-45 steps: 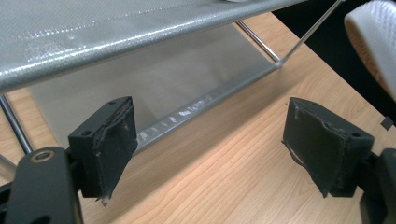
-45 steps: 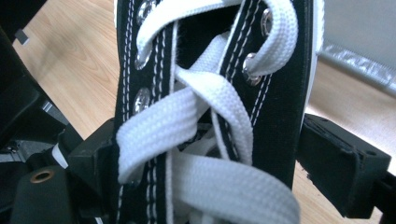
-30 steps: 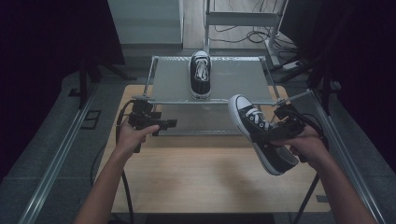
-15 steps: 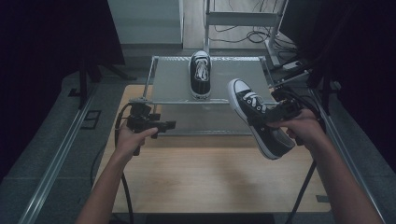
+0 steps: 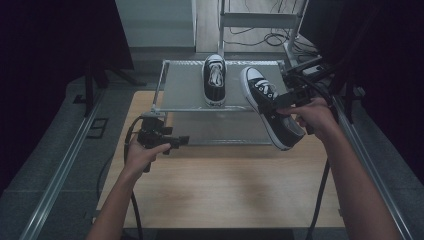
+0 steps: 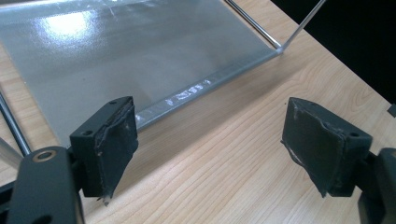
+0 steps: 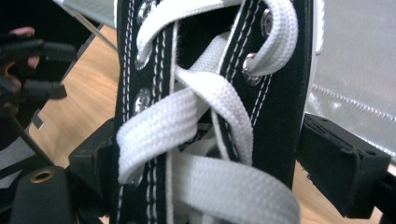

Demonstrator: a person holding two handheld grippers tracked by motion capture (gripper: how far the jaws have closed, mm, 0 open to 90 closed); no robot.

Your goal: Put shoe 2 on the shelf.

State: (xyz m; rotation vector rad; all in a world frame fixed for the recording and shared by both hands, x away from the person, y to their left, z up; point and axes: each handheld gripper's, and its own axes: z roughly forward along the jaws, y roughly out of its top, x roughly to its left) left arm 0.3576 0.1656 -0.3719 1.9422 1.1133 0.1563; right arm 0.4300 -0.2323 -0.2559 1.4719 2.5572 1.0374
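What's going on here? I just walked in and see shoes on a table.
A person holds a gripper in each hand at a light wooden table. The right gripper is clamped on a black canvas sneaker with white laces, held in the air beside a matching black sneaker that stands on the upper shelf of a frosted metal-framed rack. The left gripper is open with nothing between its jaws, low over the table in front of the rack.
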